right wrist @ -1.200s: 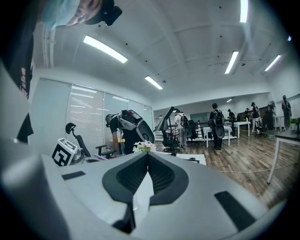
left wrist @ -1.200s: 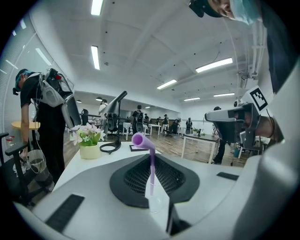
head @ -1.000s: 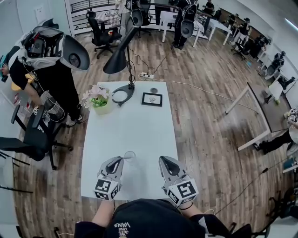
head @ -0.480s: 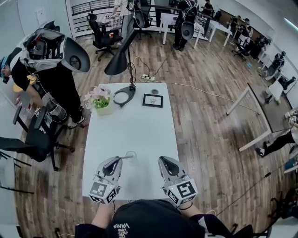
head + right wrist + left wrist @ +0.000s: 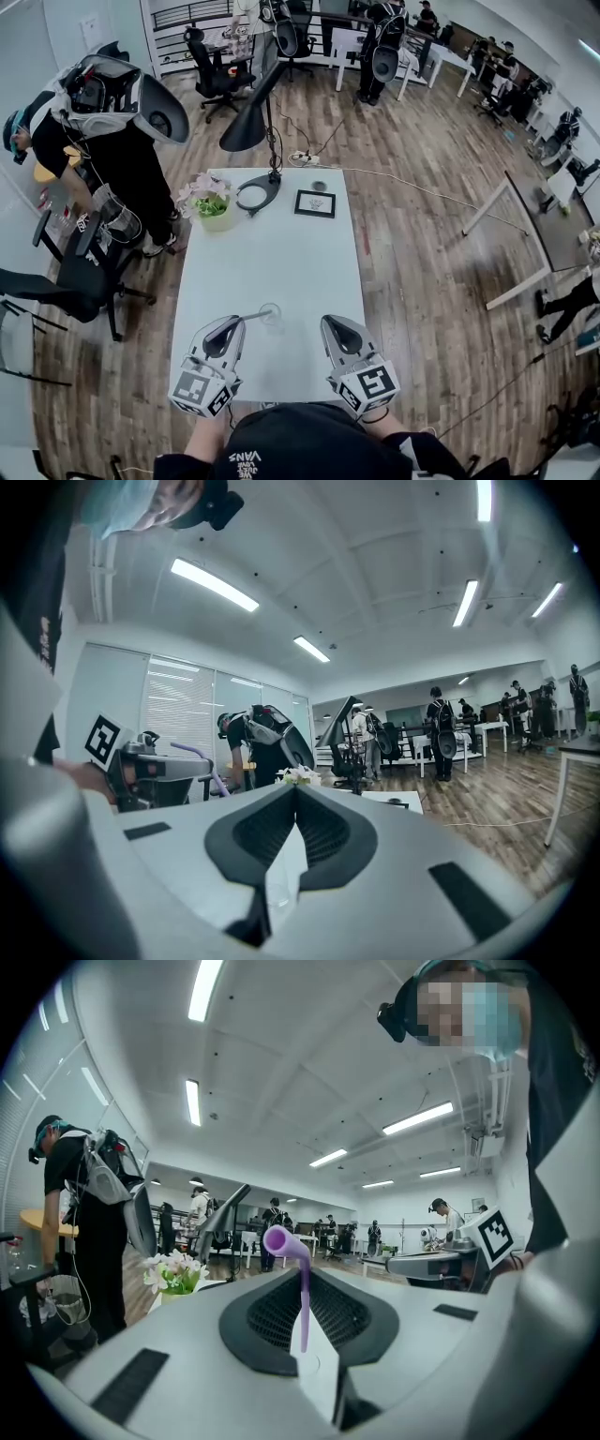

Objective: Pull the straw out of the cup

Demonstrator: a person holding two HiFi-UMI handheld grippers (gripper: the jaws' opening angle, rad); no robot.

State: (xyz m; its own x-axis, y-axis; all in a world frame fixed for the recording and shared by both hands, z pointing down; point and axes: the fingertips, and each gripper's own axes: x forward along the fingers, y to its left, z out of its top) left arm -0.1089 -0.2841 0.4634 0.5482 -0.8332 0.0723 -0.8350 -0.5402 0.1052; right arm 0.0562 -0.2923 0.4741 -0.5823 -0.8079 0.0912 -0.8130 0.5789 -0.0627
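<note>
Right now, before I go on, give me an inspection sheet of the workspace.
Surface: white table on a wooden floor.
Job's things: clear cup at the near end, between the grippers; purple straw upright with a bent top. Whether its lower end is out of the cup cannot be told.
Clutter: flower pot, black desk lamp, framed picture, all at the far end.
Grippers: left gripper shut on the straw; right gripper shut, empty, beside the cup.
Cables: cable across the floor beyond the table.
Surroundings: person wearing a rig left of the table, office chair, more people farther off.
</note>
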